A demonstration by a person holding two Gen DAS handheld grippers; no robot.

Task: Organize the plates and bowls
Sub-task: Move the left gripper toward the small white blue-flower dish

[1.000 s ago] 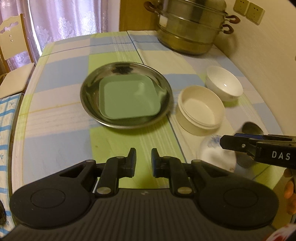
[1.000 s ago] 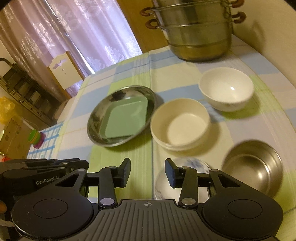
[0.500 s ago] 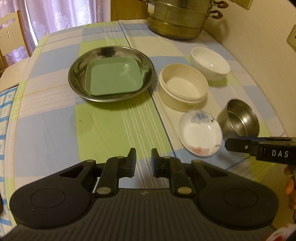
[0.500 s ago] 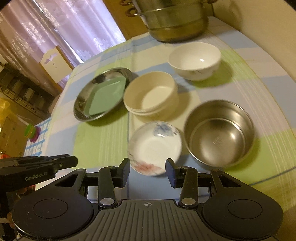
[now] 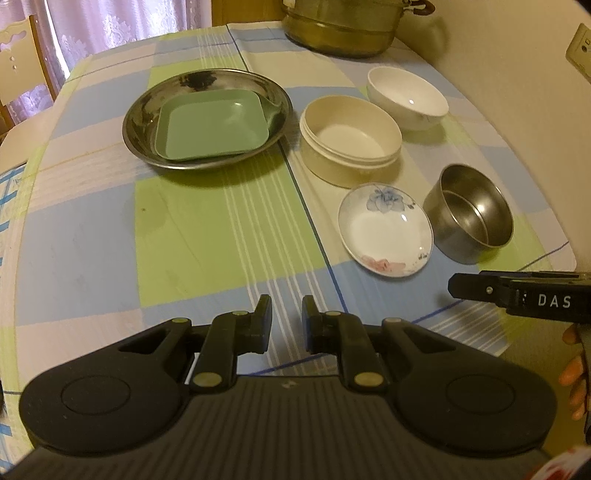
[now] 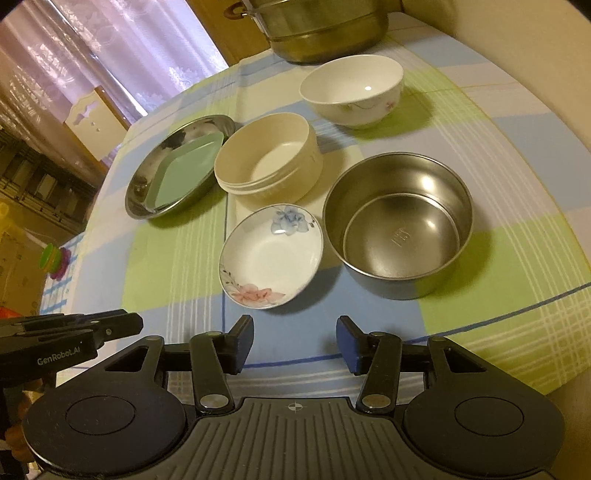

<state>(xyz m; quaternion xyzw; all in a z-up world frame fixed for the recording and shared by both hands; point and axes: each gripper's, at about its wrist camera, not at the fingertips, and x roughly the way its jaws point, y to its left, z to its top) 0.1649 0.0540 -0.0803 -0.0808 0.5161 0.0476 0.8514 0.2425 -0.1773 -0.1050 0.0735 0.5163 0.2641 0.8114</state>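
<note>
A steel plate (image 5: 147,122) holds a green square plate (image 5: 210,129) at the middle left of the table. To its right stand a cream round bowl (image 5: 351,136) and a white bowl (image 5: 406,96). Nearer me lie a flowered saucer (image 6: 271,254) and a steel bowl (image 6: 399,225). My left gripper (image 5: 287,319) hovers over the near tablecloth, its jaws a narrow gap apart with nothing between them. My right gripper (image 6: 295,343) sits just short of the saucer and steel bowl. Its jaws are opening and hold nothing.
A large steel steamer pot (image 5: 343,33) stands at the table's far end by the wall. A wall runs along the right side, with a socket (image 5: 580,51). A chair (image 5: 22,74) is at the far left. The checked tablecloth (image 5: 92,240) covers the table.
Both grippers have drawn back toward the table's near edge, so the saucer and steel bowl now show in full. The right jaws stand wider. The dishes have not moved.
</note>
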